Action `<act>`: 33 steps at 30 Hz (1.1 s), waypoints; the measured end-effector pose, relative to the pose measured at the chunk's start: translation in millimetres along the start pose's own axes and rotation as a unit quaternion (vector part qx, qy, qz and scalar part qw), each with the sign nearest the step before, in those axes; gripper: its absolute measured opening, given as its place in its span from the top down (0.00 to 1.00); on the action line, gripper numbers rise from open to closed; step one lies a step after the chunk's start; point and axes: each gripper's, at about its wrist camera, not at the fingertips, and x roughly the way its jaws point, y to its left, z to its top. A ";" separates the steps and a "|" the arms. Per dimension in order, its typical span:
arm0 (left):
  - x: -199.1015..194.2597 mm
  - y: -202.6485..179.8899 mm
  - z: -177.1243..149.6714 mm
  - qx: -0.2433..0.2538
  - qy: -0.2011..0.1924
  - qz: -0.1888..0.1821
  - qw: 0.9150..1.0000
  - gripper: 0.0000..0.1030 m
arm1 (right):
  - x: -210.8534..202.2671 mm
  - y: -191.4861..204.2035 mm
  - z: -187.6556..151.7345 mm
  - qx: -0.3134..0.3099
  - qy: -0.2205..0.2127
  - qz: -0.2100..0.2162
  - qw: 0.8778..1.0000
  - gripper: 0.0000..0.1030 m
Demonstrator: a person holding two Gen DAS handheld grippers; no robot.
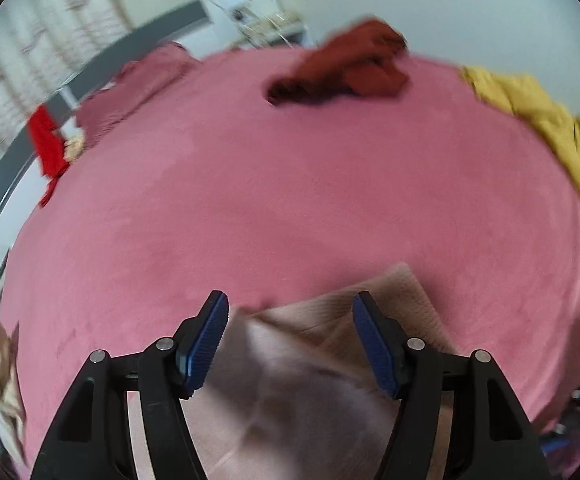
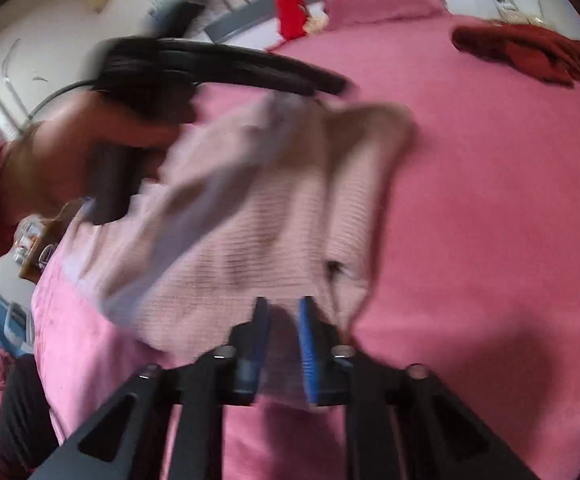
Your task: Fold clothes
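The right gripper (image 2: 284, 314) pinches the pale pink waffle-knit garment (image 2: 250, 216) lying on the pink bedspread (image 2: 489, 220); the left gripper (image 1: 288, 316) gapes above it. Keeping the pinched edge taut should flatten the fold.

- The pink bedspread (image 1: 290, 200) lies bare in its wide middle part.
- At the far edge a dark red garment (image 1: 349, 68) is piled.
- A yellow garment (image 1: 549, 128) covers the far right edge.
- A pale knit garment (image 2: 250, 220) spreads over the near left part, under the left gripper (image 2: 329, 86).
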 end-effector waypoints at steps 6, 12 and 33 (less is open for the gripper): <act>-54.4 21.2 -80.2 -0.105 -0.031 0.024 0.994 0.33 | -36.0 -3.1 25.8 0.006 -0.105 0.050 0.993 0.78; -82.4 30.7 -154.7 -0.210 -0.033 0.004 0.977 0.33 | 6.4 -23.4 77.4 0.007 -0.036 0.000 0.999 0.76; -100.9 44.5 -203.3 -0.258 -0.062 0.027 0.964 0.26 | 31.1 -46.6 114.8 0.045 -0.022 0.066 0.997 0.75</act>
